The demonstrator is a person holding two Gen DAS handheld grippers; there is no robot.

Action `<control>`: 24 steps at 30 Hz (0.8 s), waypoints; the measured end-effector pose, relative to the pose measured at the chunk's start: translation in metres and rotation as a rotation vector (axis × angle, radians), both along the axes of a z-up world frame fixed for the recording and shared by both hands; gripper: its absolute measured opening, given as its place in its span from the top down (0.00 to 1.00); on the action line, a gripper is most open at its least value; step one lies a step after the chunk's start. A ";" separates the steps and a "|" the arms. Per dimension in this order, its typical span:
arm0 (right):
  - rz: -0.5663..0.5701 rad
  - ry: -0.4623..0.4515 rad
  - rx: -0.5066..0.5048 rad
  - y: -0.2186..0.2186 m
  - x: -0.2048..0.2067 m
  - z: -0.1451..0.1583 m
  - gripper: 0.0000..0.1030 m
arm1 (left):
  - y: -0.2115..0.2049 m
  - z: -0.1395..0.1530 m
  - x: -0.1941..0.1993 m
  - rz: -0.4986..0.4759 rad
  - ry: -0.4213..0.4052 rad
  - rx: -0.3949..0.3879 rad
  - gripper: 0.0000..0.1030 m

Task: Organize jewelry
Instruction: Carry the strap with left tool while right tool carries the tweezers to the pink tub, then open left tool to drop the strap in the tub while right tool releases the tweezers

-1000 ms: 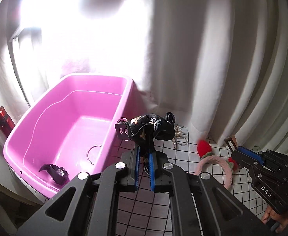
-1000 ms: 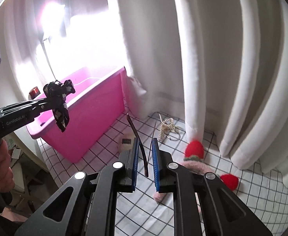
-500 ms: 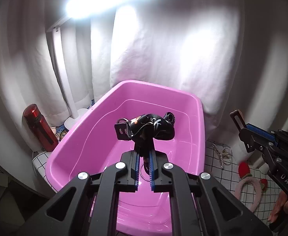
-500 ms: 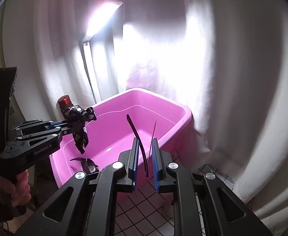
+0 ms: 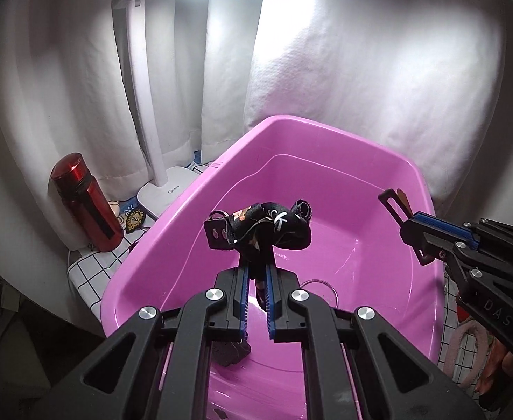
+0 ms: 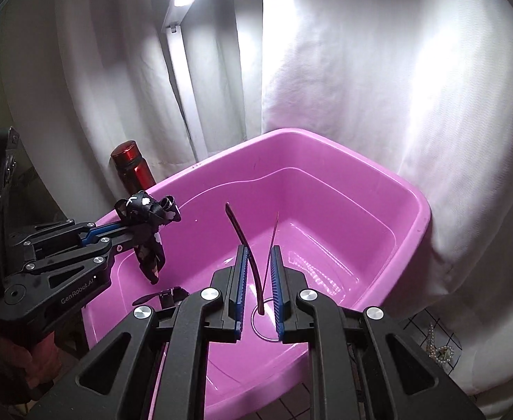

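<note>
The left gripper (image 5: 256,280) was closed on a black bow (image 5: 270,224), a fabric hair bow with a pale floral print and a metal clip plate at one end. Its blue pads (image 5: 244,290) pinched the lower fabric, and the knot stood above the fingertips. In the right wrist view the same bow (image 6: 148,224) hung from the left gripper (image 6: 130,231) at the left side of the tub (image 6: 414,210), with its tail drooping toward the interior.

The right gripper (image 6: 258,273) was narrowly closed on a thin dark headband (image 6: 242,241). The band passed between the blue pads (image 6: 277,280), and both of its ends rose above the fingertips. In the left wrist view the right gripper (image 5: 410,231) appeared at the right, over the far right part of the tub (image 5: 193,217), with the headband end (image 5: 396,203) protruding from its tip.

Both grippers were held above the pink tub. A dark clip (image 6: 165,295) lay on the tub floor near the left wall, and a thin ring (image 5: 317,288) lay near the floor centre.

A red bottle (image 5: 85,203) stood upright to the left of the tub, beside a white lamp (image 5: 151,161). A pink fuzzy band (image 5: 466,353) and a pearl chain (image 6: 438,346) lay on the gridded cloth (image 5: 85,273) to the right of the tub. White curtains (image 5: 361,70) hung behind.
</note>
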State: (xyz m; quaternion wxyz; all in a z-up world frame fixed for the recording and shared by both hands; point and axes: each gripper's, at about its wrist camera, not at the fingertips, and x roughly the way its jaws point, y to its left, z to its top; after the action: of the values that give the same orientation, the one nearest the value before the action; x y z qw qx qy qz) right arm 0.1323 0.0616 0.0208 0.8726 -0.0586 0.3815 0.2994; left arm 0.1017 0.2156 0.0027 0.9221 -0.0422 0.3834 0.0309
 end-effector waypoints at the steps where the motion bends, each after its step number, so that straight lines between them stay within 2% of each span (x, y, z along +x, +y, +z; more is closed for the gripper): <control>1: 0.001 0.010 -0.005 0.002 0.002 -0.003 0.87 | 0.002 -0.003 0.002 0.003 0.007 -0.001 0.92; 12: -0.002 0.095 -0.074 0.020 0.027 -0.030 0.87 | 0.014 -0.027 0.017 0.025 0.107 -0.004 0.91; 19: -0.017 0.105 -0.080 0.023 0.027 -0.036 0.87 | 0.017 -0.032 0.016 0.049 0.136 0.014 0.82; 21: -0.022 0.111 -0.085 0.023 0.028 -0.037 0.86 | 0.017 -0.033 0.015 0.051 0.141 0.015 0.77; 22: -0.023 0.117 -0.085 0.023 0.028 -0.038 0.83 | 0.017 -0.033 0.015 0.053 0.143 0.018 0.70; 24: -0.030 0.112 -0.089 0.024 0.028 -0.037 0.64 | 0.017 -0.032 0.013 0.064 0.134 0.026 0.48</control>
State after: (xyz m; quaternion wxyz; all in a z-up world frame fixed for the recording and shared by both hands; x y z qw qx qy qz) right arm 0.1605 0.0854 -0.0163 0.8508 -0.0745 0.4436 0.2718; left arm 0.1145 0.2323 -0.0291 0.8934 -0.0401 0.4422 0.0684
